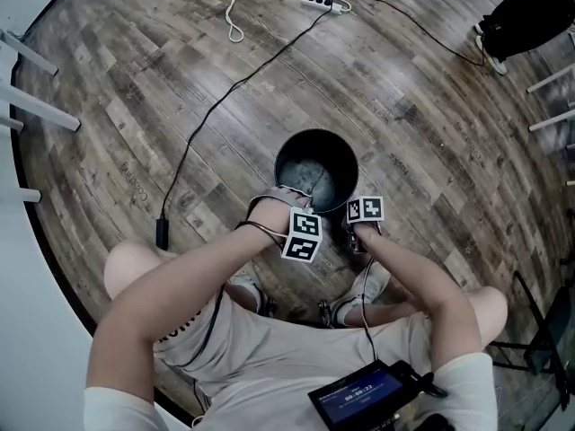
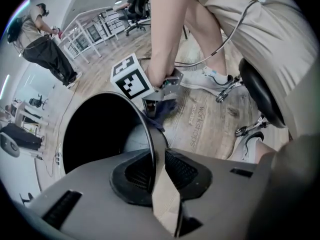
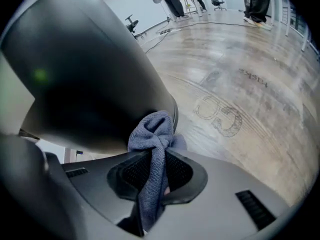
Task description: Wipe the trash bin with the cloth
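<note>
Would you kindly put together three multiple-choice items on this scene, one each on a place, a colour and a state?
1. Where is the cloth relative to the trash bin?
A. lying at its bottom
B. held by the right gripper against its outer wall
C. draped over the far side of its rim

2. What colour is the cloth?
A. red
B. yellow
C. blue-grey

3. What is the left gripper doing?
A. clamping the bin's rim
B. hanging open in the air
C. holding the cloth

Answers:
1 B: the right gripper view shows its jaws shut on the cloth, which is bunched against the bin's dark outside.
2 C: the fabric there is plainly blue-grey.
3 A: the left gripper view shows the thin rim pinched between its jaws.
</note>
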`<action>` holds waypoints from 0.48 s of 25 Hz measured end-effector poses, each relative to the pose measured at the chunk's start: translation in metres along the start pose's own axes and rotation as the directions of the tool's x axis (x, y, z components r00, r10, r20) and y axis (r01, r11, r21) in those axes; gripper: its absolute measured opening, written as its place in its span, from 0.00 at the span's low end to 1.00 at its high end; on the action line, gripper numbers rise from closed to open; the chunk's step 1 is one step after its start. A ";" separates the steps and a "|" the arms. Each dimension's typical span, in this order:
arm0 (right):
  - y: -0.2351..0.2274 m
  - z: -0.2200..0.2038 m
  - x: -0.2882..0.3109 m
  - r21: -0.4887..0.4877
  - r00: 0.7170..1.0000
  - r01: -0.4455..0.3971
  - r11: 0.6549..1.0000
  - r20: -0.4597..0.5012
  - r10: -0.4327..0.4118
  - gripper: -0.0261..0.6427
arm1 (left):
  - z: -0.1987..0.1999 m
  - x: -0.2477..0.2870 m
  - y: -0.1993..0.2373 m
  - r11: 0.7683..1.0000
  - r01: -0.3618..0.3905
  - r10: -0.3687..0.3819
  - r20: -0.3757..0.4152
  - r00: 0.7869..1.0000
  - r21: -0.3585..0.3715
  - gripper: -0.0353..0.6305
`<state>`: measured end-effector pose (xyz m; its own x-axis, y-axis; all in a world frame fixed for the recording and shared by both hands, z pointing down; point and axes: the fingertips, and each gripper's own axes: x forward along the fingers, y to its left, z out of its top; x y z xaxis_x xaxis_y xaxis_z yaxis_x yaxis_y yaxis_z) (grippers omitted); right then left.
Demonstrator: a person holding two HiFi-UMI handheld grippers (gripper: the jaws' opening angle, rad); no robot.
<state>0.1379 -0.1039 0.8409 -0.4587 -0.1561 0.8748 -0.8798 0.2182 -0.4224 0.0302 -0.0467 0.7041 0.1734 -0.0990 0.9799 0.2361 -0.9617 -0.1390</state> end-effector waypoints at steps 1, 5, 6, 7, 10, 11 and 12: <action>0.004 0.000 -0.012 -0.006 1.000 -0.003 1.000 -0.004 0.003 0.14 | -0.003 0.000 -0.003 1.000 0.005 -0.005 -0.002 1.000 0.010 0.16; 0.011 0.004 -0.066 -0.032 1.000 -0.005 0.999 -0.003 0.005 0.14 | -0.021 0.002 -0.001 0.997 -0.011 0.015 -0.059 0.998 0.070 0.24; 0.015 0.002 -0.079 -0.032 1.000 -0.012 0.999 -0.001 0.012 0.14 | -0.025 0.002 -0.002 0.997 -0.014 0.020 -0.074 0.997 0.076 0.24; 0.020 0.002 -0.092 -0.030 1.000 -0.020 0.999 0.006 0.020 0.14 | -0.028 0.001 -0.001 0.997 -0.020 0.027 -0.085 0.996 0.081 0.24; 0.041 0.006 -0.124 -0.016 0.997 -0.056 0.998 0.045 0.057 0.14 | -0.037 -0.001 0.003 0.994 -0.038 0.049 -0.110 0.993 0.098 0.24; 0.050 0.004 -0.132 -0.014 0.996 -0.072 0.997 0.057 0.072 0.14 | -0.038 0.001 0.000 0.993 -0.040 0.053 -0.117 0.992 0.107 0.24; 0.059 0.001 -0.139 -0.015 0.994 -0.088 0.996 0.069 0.089 0.14 | -0.038 0.004 -0.004 0.992 -0.045 0.060 -0.122 0.991 0.117 0.24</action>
<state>0.1493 -0.0705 0.6942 -0.5424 -0.2022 0.8154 -0.8341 0.2452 -0.4940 -0.0068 -0.0532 0.7137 0.0691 -0.1866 0.9800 0.3382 -0.9198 -0.1989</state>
